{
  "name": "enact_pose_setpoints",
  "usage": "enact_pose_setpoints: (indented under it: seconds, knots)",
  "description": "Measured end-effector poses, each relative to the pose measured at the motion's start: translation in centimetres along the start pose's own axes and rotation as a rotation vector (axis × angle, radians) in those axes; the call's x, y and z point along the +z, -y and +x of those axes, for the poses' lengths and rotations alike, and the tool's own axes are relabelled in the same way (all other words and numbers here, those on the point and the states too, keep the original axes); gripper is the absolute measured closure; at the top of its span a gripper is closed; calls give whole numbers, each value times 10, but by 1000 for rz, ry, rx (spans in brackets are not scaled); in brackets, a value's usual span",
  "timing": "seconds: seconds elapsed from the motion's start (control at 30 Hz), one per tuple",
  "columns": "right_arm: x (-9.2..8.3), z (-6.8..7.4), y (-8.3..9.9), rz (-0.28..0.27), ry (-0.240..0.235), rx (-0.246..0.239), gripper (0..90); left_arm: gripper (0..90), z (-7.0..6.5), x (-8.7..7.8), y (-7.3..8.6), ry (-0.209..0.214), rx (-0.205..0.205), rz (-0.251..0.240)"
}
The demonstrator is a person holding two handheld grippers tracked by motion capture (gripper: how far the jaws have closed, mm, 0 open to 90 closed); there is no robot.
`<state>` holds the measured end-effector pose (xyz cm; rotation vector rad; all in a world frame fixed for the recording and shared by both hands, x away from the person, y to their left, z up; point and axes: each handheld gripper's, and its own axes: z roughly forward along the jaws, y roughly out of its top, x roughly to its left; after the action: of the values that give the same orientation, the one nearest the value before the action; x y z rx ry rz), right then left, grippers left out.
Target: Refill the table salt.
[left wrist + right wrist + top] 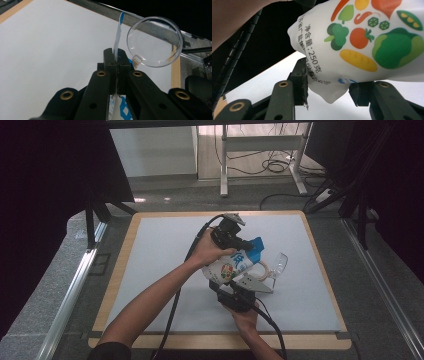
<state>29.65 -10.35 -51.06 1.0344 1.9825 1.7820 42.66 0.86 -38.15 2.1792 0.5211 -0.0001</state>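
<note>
A white pouch (231,265) printed with vegetables and a blue top hangs tilted over the mat, held between both grippers. My left gripper (246,245) comes from the upper left and is shut on the pouch's flat blue-and-white top seal (117,37); in the left gripper view its jaws (115,56) pinch that thin edge. My right gripper (225,282) is below, shut on the pouch's bottom corner (329,75), with both pads pressed into it (329,87). A clear plastic cup (278,265) lies tilted just right of the pouch's top, its round mouth (155,42) facing the left gripper.
A pale blue mat (160,265) covers the wooden-edged table (117,270). Metal rails (75,285) run along both sides. Beyond the far edge stand a desk frame (225,165) and loose cables on the floor.
</note>
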Motion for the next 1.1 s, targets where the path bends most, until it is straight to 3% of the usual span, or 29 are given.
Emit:
enact_pose_setpoints:
  seconds: [0.33, 0.6, 1.1]
  knots:
    - [-8, -3, -1, -9, -40, -15, 555, 900, 0, -1, -2, 12, 21, 6]
    - [-13, -4, -5, -27, -74, 1, 559, 900, 2, -1, -6, 20, 23, 2]
    - [-17, -2, -8, -40, -84, 5, 563, 900, 7, 3, -8, 31, 28, 22]
